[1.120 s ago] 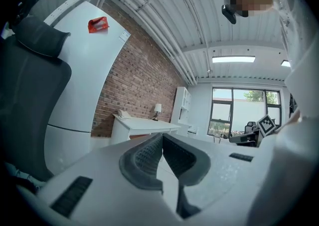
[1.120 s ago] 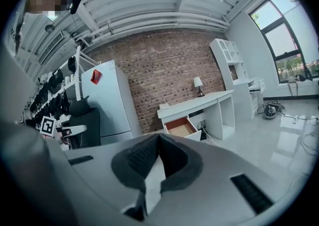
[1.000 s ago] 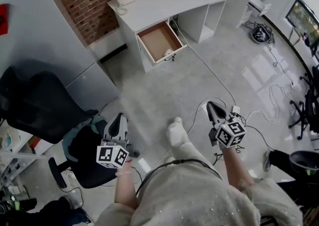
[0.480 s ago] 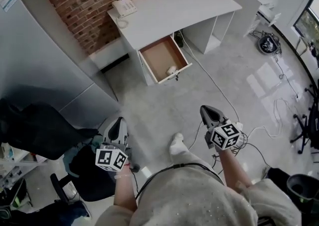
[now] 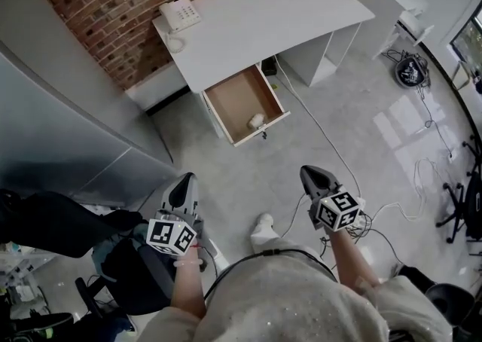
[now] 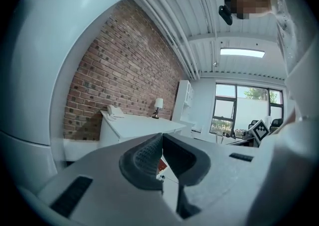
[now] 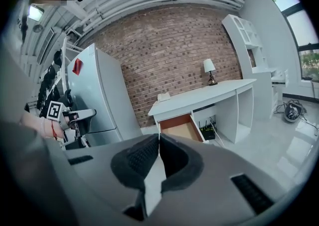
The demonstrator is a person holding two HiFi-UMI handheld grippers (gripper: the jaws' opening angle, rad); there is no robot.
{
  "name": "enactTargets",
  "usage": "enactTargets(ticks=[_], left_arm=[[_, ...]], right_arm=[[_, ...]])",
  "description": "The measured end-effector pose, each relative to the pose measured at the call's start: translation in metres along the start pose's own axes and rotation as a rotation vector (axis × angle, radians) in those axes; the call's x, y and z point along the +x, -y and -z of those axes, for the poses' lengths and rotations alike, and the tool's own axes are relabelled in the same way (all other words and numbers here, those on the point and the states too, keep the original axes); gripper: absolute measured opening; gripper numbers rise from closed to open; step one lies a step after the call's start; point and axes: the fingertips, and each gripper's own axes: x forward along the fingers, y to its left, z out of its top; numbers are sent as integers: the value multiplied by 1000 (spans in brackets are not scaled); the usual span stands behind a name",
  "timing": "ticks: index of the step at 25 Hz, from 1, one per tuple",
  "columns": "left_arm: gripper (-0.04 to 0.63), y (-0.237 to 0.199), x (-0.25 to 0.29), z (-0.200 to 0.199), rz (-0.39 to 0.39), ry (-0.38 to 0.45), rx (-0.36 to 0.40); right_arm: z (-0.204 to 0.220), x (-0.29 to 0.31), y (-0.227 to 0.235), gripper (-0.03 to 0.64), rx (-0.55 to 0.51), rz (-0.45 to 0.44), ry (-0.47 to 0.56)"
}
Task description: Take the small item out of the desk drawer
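**Pale lump in the drawer's front corner, both hand-held grippers clenched and empty**

The small item (image 5: 257, 120) lies on the brown floor of the open drawer (image 5: 228, 97), near its front panel and toward the right-hand wall. It is pale and rounded, too small here to identify. It looks light and possibly soft, so a gentle pinch across its middle from above should do. A hard squeeze risks crushing it or squirting it aside.

The left hand-held gripper (image 5: 183, 184) and right hand-held gripper (image 5: 312, 175) both have their jaws pressed together with nothing between them. Both are well apart from the desk (image 5: 263, 20).

The front panel and side wall crowd the item, so opened jaws probably fit best coming straight down. The drawer is open from above, beyond the desk's edge. A cable (image 5: 319, 129) trails over the floor (image 5: 248, 175) on the right, a trip risk.
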Motion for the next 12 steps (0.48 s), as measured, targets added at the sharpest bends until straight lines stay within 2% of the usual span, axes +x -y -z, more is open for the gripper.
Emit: enactTargets(ticks=[6,12], left_arm=[[6,-8,40,9,8,-12,-19],[5,-17,63,13,12,-16,-70]], right_arm=[[1,27,25,20,5,-16,-41],[2,64,30,25,-6,-63,-90]])
